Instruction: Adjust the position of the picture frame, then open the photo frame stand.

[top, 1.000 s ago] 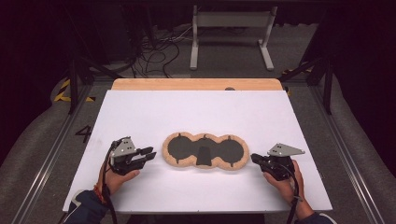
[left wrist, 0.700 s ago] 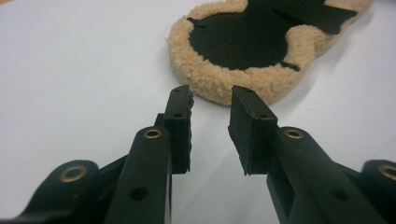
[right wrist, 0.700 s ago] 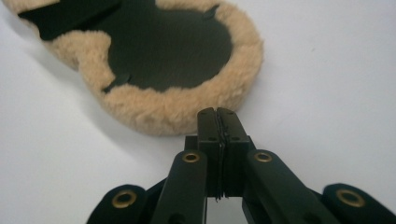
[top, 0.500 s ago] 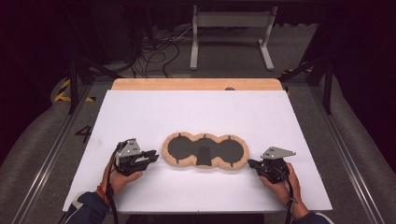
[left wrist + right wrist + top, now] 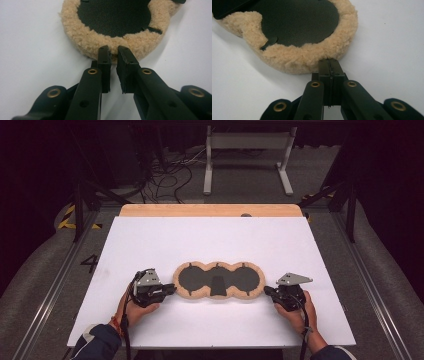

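The white counter [image 5: 210, 245] carries one thing: a flat, three-lobed pad [image 5: 218, 280] with a tan fleece rim and dark inner discs, lying near the front edge, midway between the two hands. A small dark tab sits on its middle lobe.

The left claw [image 5: 170, 290] lies low on the counter at the pad's left end. In the left gripper view its jaws have just been closing and now stand a narrow gap apart, tips at the fleece rim [image 5: 110, 43]; whether any fleece is caught between them is hard to tell, though none seems pinched.

The right claw [image 5: 267, 291] rests at the pad's right end. In the right gripper view its jaws are pressed fully together, tips touching or just short of the fleece [image 5: 307, 56], with nothing visibly clamped between them.
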